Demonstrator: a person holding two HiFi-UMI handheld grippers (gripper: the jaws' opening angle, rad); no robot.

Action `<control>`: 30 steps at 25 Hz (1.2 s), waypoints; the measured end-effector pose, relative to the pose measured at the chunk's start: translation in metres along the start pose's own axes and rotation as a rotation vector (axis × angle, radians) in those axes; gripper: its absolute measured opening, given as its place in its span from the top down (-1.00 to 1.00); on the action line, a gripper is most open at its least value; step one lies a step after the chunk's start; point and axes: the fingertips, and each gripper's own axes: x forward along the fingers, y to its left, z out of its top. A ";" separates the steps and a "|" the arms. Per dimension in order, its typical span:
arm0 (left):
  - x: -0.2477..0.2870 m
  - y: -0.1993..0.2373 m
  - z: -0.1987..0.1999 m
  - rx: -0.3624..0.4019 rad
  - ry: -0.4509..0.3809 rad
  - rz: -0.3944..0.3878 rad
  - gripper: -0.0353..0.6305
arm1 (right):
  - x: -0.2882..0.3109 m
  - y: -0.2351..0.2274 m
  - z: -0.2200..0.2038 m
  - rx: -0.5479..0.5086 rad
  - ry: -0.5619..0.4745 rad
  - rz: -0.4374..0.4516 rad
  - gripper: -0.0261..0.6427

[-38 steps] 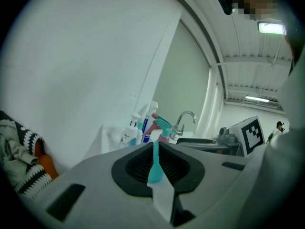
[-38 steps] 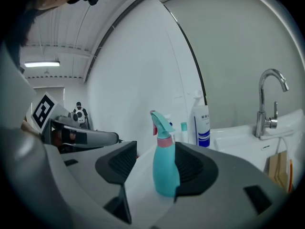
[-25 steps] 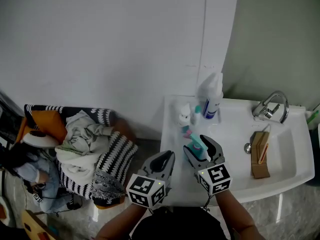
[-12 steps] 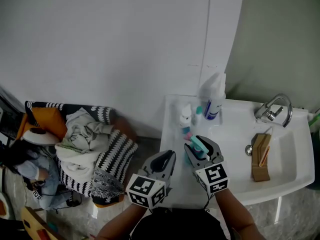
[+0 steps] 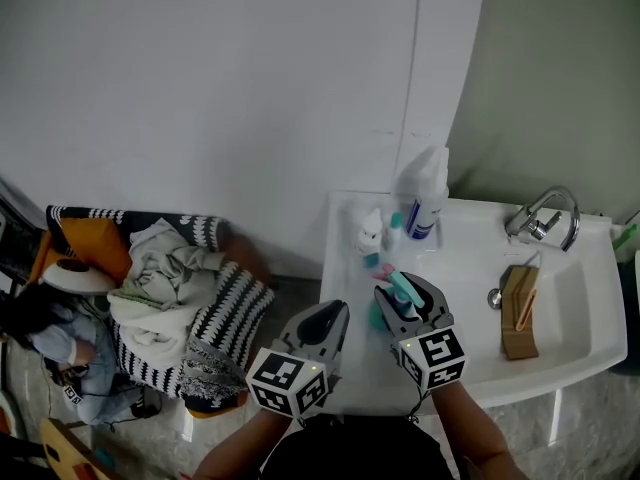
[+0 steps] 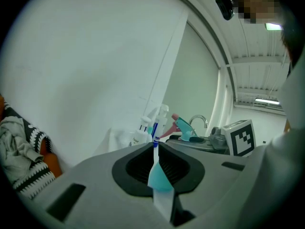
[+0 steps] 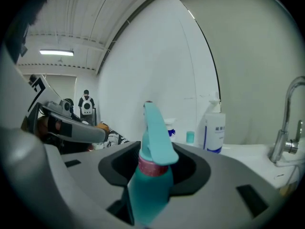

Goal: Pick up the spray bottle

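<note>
Closest to me, the right gripper (image 5: 405, 296) has the teal spray bottle (image 7: 151, 185) standing upright between its jaws. They have just been closing and now seem to press on the body below the pink collar, with the trigger head poking up above them. The bottle is over the near left ledge of the white sink (image 5: 585, 353); whether it has come off the ledge I cannot tell.

It looks like thin plastic, so probably light unless well filled, a bit squashy and smooth. The round body just under the collar seems the sensible place to hold it, since the trigger head would stop it sliding down. A hard squeeze might dent it.

The left gripper (image 5: 333, 314) sits just beside it with its jaws drawn to a thin slit, apparently gripping nothing.

Further back on the ledge stand a small white bottle (image 5: 370, 230) and a tall pump bottle (image 5: 426, 200), against a plain white wall. The tap (image 5: 545, 218) is off to the right, with a brown block (image 5: 518, 313) in the basin. Down on the floor to the left is a heap of laundry (image 5: 170, 278) on a striped cloth.
</note>
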 end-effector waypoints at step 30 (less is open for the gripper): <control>-0.034 -0.032 0.006 0.035 -0.021 -0.147 0.88 | -0.104 0.022 0.019 0.029 -0.021 -0.189 0.40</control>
